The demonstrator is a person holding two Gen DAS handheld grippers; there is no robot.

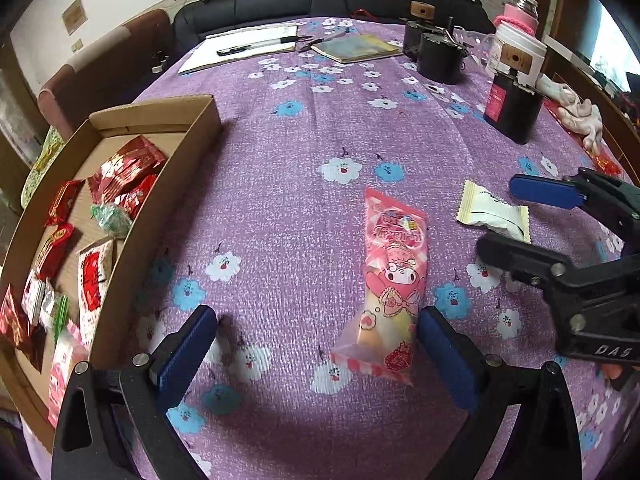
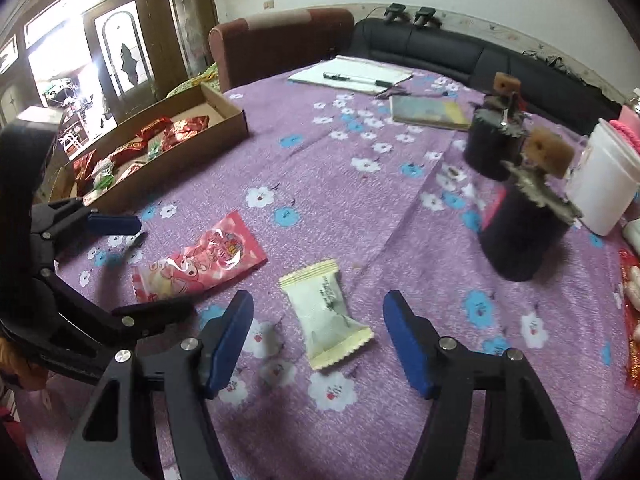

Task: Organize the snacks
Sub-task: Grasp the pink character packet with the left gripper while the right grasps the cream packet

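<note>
1. Nearest, at 6 o'clock in the left wrist view: left hand-held gripper point(image 1: 316, 344), blue fingers wide apart, nothing clamped. Low end of the pink snack pack point(image 1: 394, 280) just beside the right finger.
2. Nearest, at 6 o'clock in the right wrist view: right hand-held gripper point(image 2: 318, 340), fingers apart, hanging over the cream snack pack point(image 2: 326, 316). Pack lying between the fingers, not pinched yet.
3. A bit farther, both packs flat on the purple flowery tabletop point(image 1: 280, 140), side by side but apart. Cream pack at 3 o'clock from the pink one in the left wrist view.
4. Over at 9 o'clock in the left wrist view: cardboard box point(image 1: 200, 128) at the edge of the tabletop, with lots of red, green and white snacks already inside. Most of the job looks done.
5. Left to do, by the look of it: grab the two loose packs and drop both in the box.
6. Far away at 12 o'clock: notepad with pen point(image 1: 248, 46). At 1 to 2 o'clock: dark jars point(image 1: 440, 58) and a white tub point(image 1: 520, 50). Not snacks, so likely nothing to move.
</note>
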